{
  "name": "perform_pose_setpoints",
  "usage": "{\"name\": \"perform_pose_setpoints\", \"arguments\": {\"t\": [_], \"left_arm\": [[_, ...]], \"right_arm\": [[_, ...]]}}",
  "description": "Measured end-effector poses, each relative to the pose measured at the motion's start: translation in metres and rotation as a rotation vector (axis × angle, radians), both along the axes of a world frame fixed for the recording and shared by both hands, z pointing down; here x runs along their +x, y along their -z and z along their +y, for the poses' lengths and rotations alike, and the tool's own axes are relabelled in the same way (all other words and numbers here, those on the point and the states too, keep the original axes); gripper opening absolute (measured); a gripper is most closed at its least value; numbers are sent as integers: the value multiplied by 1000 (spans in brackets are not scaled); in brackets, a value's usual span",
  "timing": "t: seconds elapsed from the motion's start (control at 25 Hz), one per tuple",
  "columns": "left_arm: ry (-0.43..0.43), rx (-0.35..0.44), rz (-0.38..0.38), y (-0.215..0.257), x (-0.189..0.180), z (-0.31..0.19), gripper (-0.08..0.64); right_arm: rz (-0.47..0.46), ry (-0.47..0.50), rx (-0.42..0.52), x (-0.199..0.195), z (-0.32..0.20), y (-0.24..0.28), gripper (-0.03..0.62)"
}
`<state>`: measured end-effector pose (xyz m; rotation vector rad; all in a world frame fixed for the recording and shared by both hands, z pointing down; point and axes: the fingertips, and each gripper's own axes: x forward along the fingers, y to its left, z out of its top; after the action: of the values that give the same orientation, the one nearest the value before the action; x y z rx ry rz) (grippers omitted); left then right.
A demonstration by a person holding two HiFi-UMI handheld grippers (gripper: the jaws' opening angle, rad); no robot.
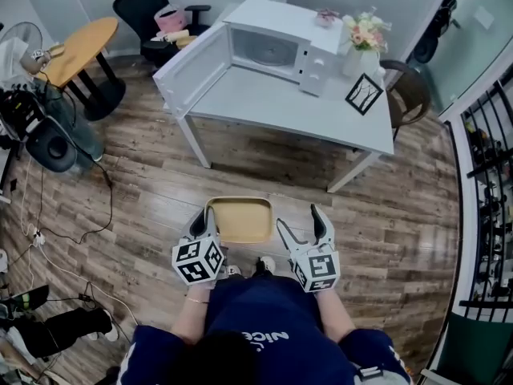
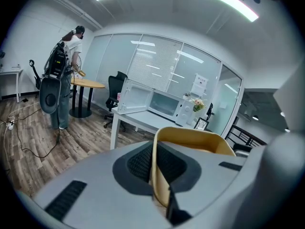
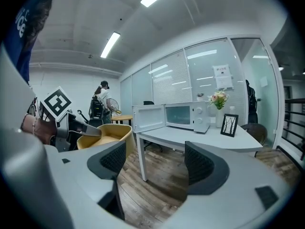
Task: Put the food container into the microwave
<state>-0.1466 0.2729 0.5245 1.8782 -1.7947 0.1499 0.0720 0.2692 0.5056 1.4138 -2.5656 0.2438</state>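
Shirt lettering (image 1: 266, 337) is unreadable. The food container (image 1: 239, 220) is clamped by the left gripper (image 1: 203, 215); the right gripper (image 1: 297, 216), at 3 o'clock, is spread empty.

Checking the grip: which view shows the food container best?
The left gripper view: the food container is pinched by its wall in the jaws of the left gripper. The head view shows its whole outline from above; the right gripper view shows just one side.

The head view looks steeply down over the person (image 1: 264, 331), while both gripper views look forward, sharing the far microwave (image 1: 272, 50) and table (image 1: 264, 103).
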Motion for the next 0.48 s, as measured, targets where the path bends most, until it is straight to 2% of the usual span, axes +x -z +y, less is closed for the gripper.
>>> {"name": "perform_pose_setpoints", "arguments": {"t": [0.28, 0.48], "left_arm": [[-15, 26, -12, 1, 22, -14, 12], [-26, 5, -13, -7, 24, -23, 12]], "right_arm": [[3, 20, 21, 15, -17, 3, 374], [6, 13, -11, 17, -22, -8, 371]]}}
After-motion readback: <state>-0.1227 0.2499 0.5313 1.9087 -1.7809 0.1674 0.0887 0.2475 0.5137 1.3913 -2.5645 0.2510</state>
